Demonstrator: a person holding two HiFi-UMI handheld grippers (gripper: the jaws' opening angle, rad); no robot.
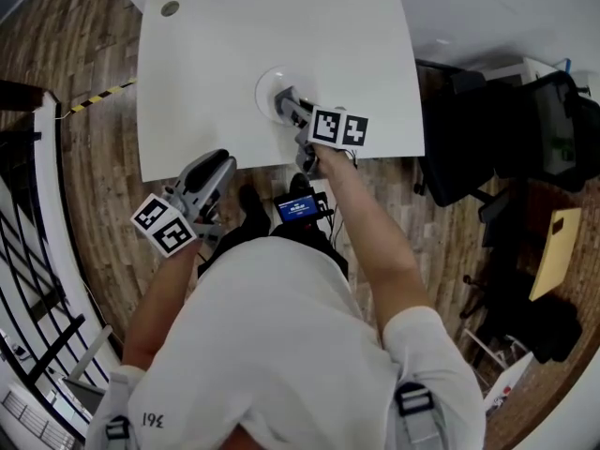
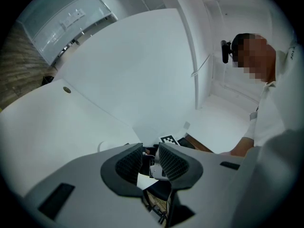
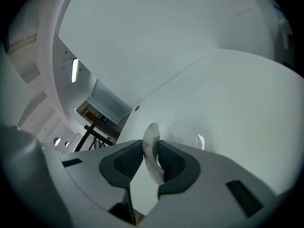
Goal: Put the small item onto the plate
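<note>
Small item: one; a thin, pale, curved piece with a faint pink tint, standing on edge.
Small item's place: between the two pads of the right gripper, its upper end sticking out past the jaw tips. It is over the plate; I cannot tell whether it touches it.
Plate: one; white and round, on the desk near the edge closest to the person. In the right gripper view the plate shows just beyond the jaws.
Grippers: two, one in each hand.
Right gripper: pinching the small item, pads pressed on both of its faces. In the head view the right gripper reaches over the plate, arm stretched forward.
Left gripper: jaws a little apart, nothing between them; only the far scene shows through the gap. In the head view the left gripper is held at the near edge of the desk, well apart from the plate.
Desk: one; white, with a small round cap at a far corner.
Floor: wood planks around the desk.
</note>
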